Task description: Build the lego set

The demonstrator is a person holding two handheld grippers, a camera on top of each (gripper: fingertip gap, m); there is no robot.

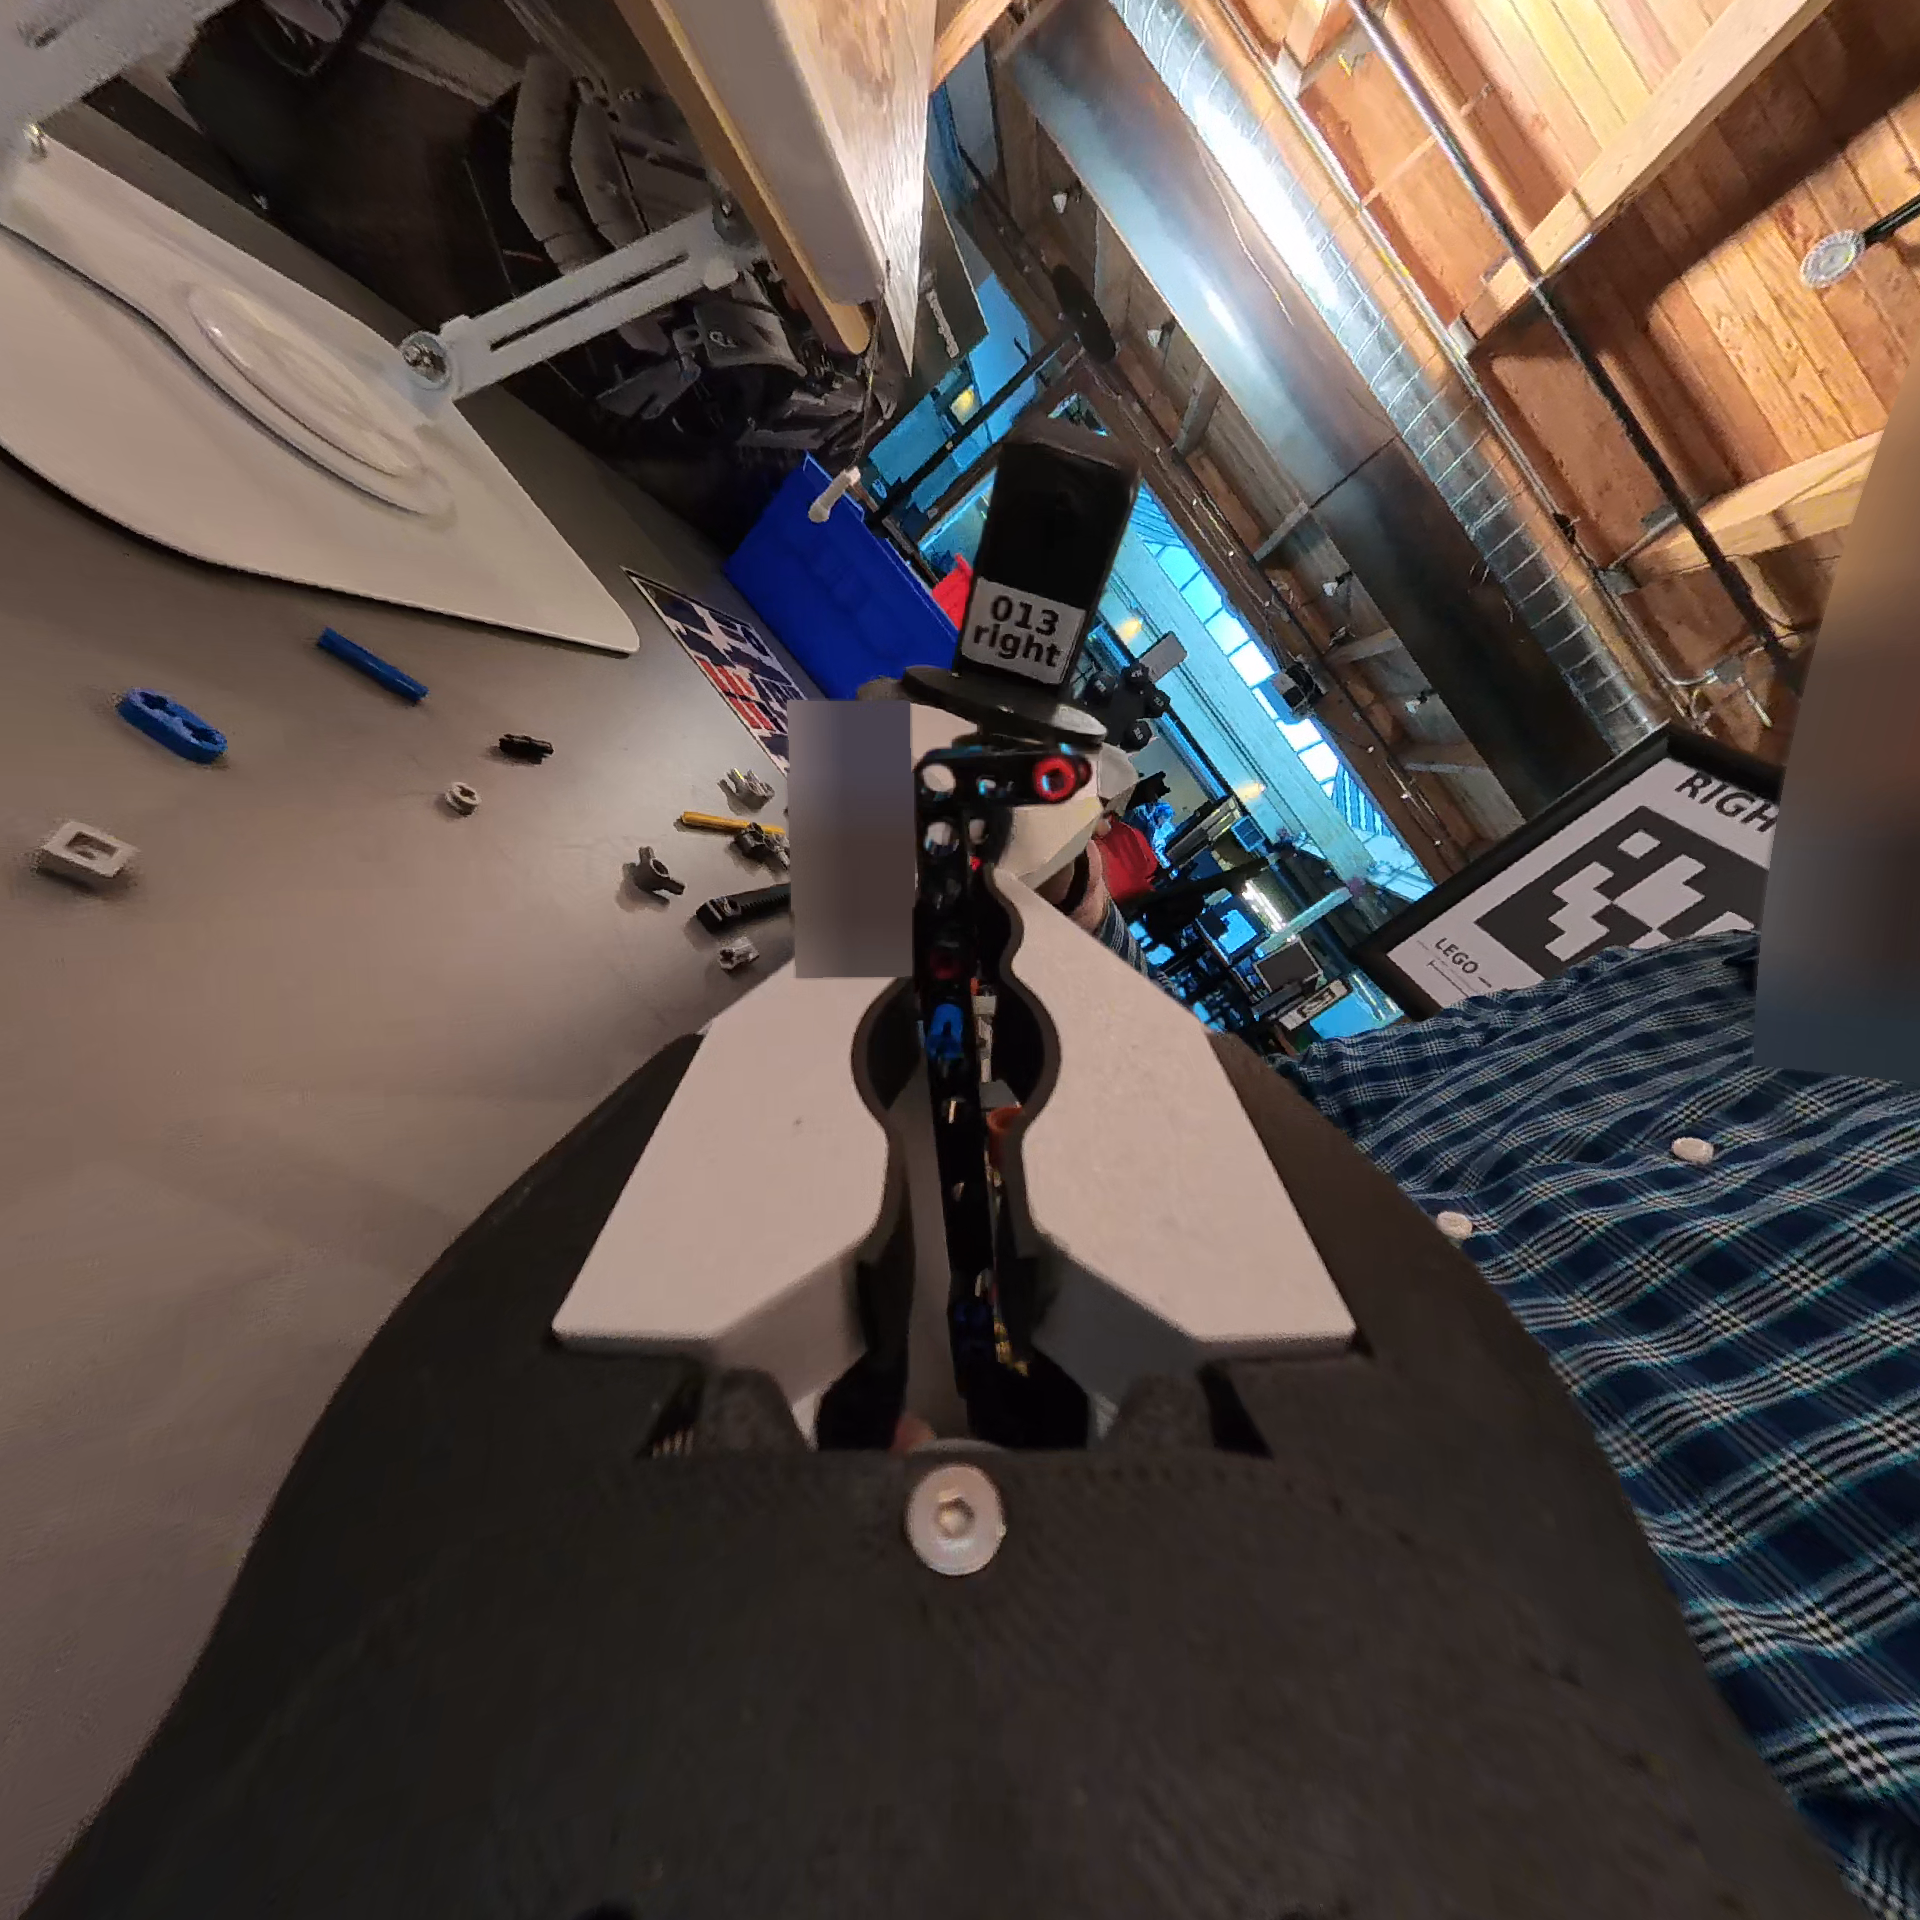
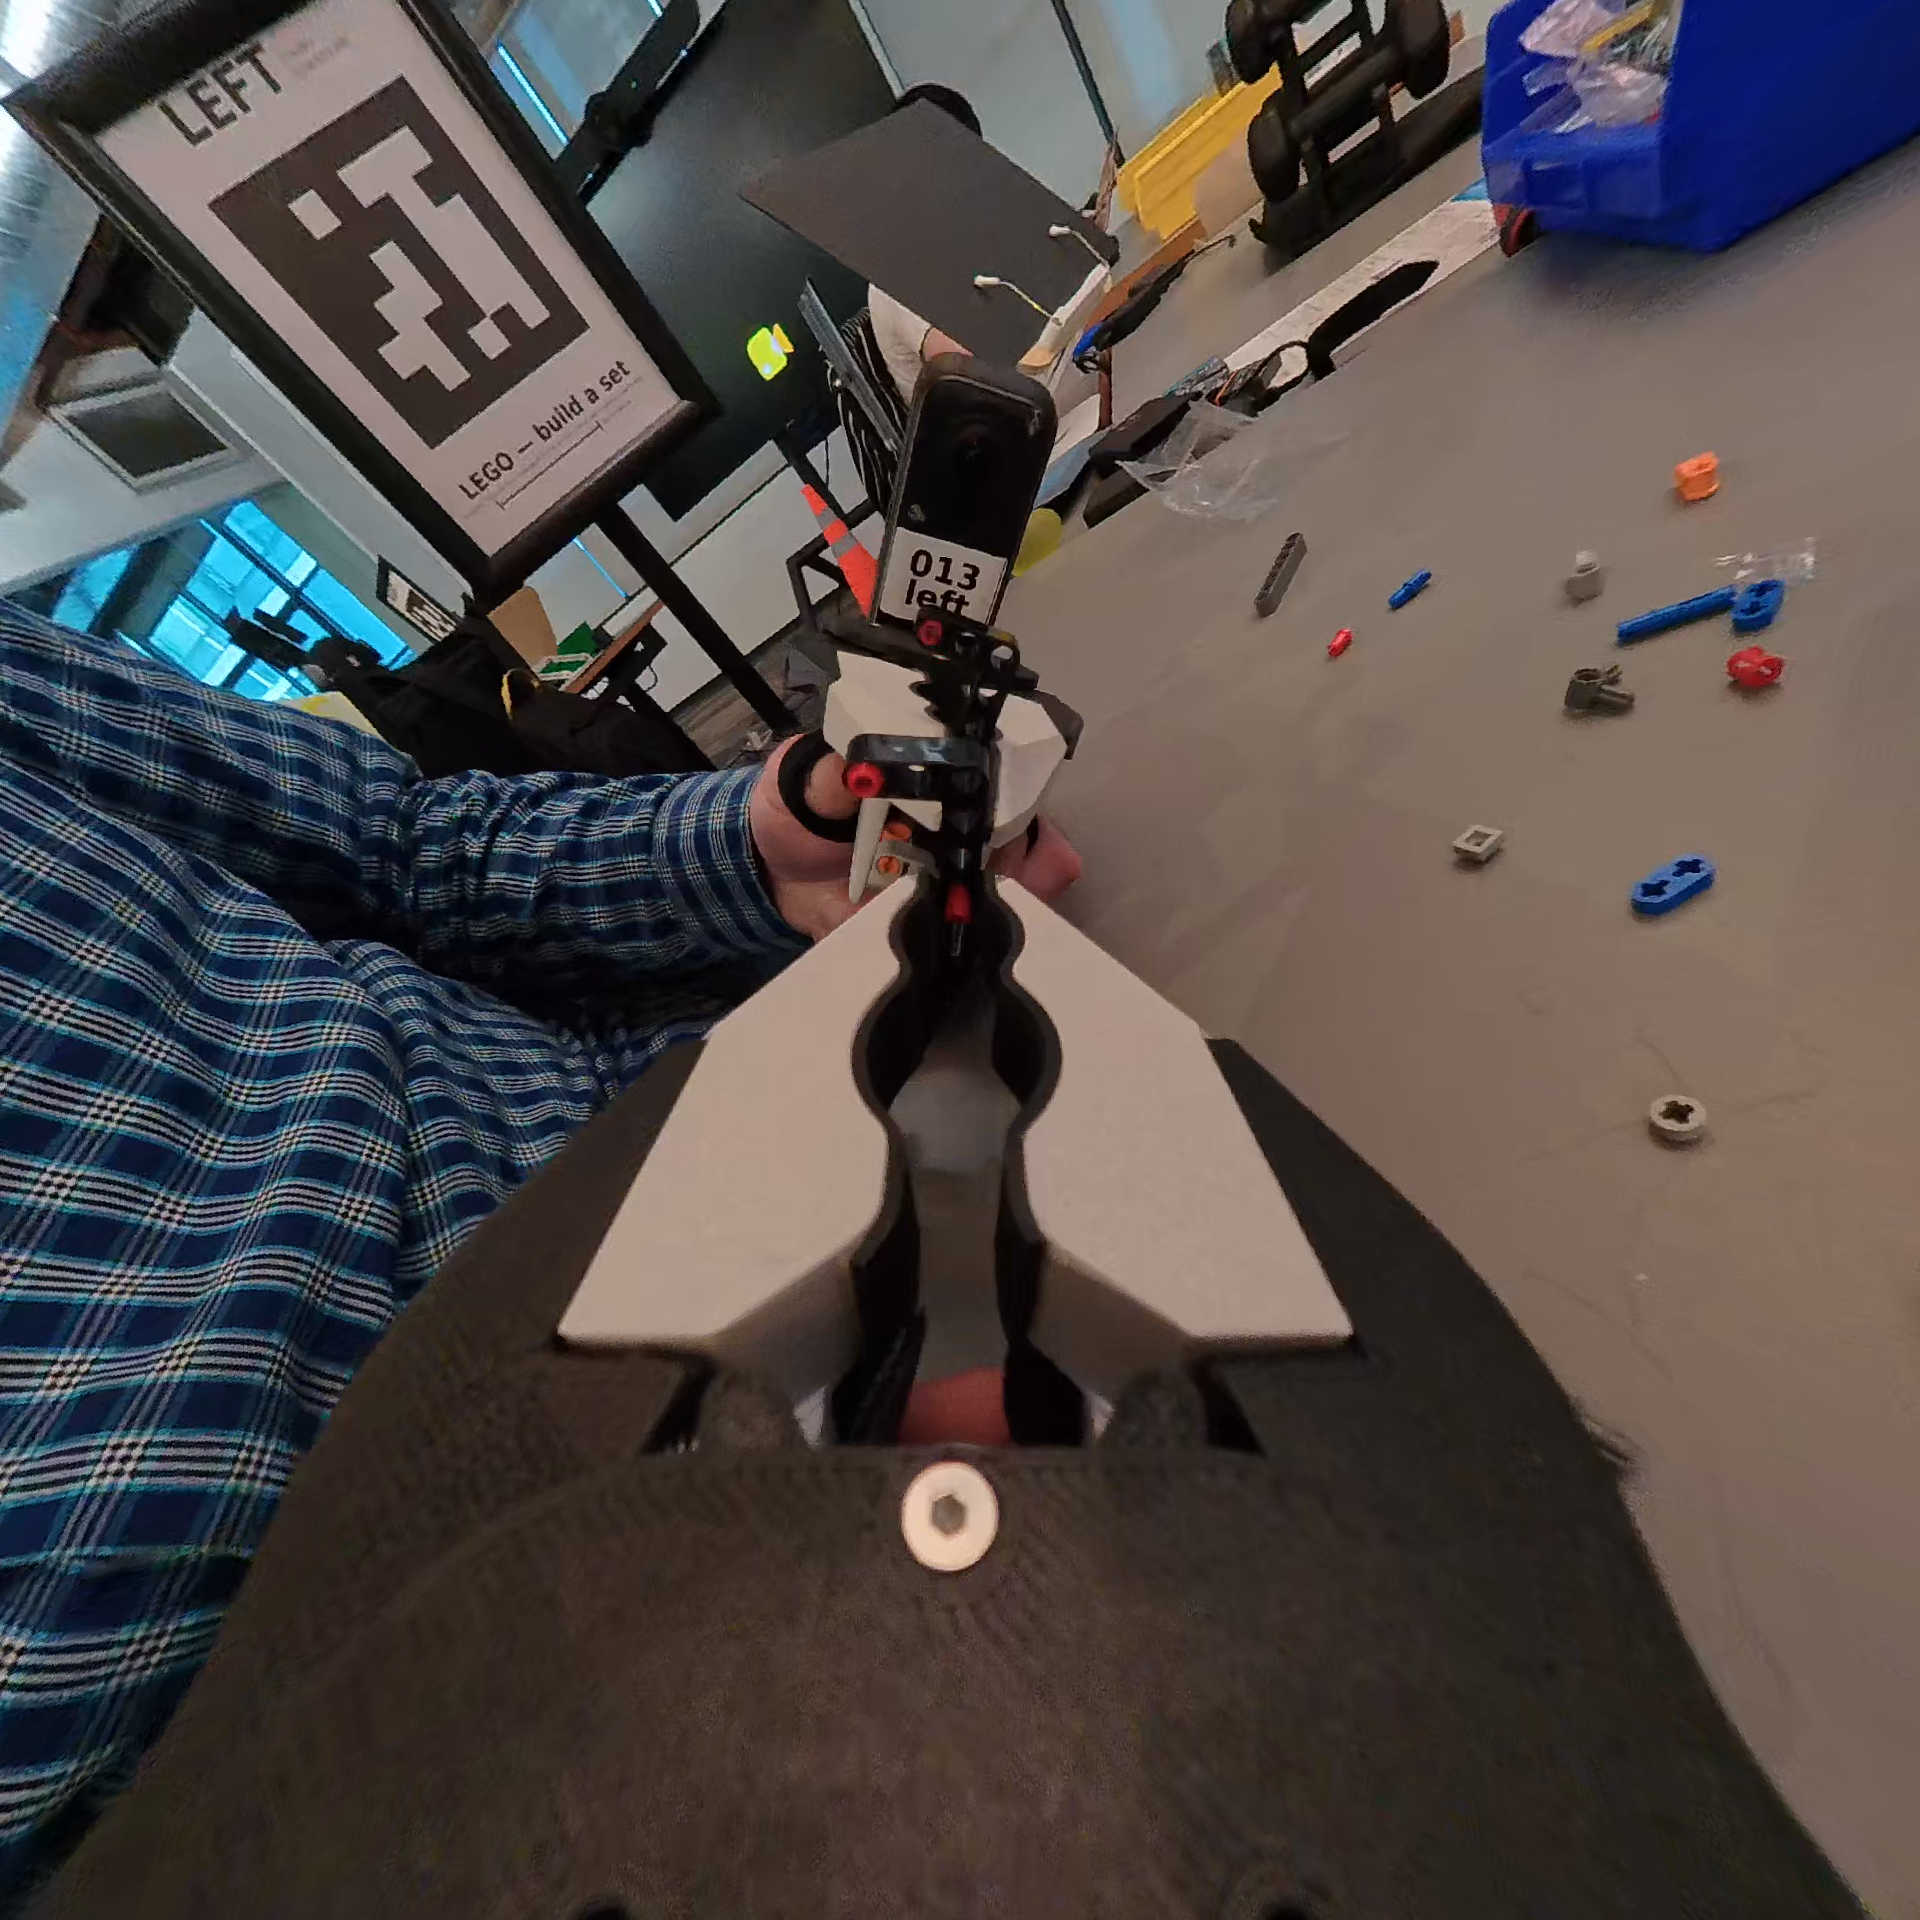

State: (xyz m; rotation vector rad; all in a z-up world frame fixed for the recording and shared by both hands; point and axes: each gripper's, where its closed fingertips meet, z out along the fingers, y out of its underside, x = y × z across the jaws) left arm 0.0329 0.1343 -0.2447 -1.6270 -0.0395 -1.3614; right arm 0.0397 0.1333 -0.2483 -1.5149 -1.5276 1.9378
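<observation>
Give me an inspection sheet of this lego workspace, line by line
Surface: grey table, loose parts scattered.
Job's things: black lego assembly with red pins, held between both claws; blue oval link, blue axle, grey square piece lying loose.
Clutter: clear plastic bag, blue bin.
Grippers: left claw shut on the assembly; right claw shut on its other end.
Cables: white cables on the far desk.
Surroundings: framed marker sign, orange cone.
</observation>
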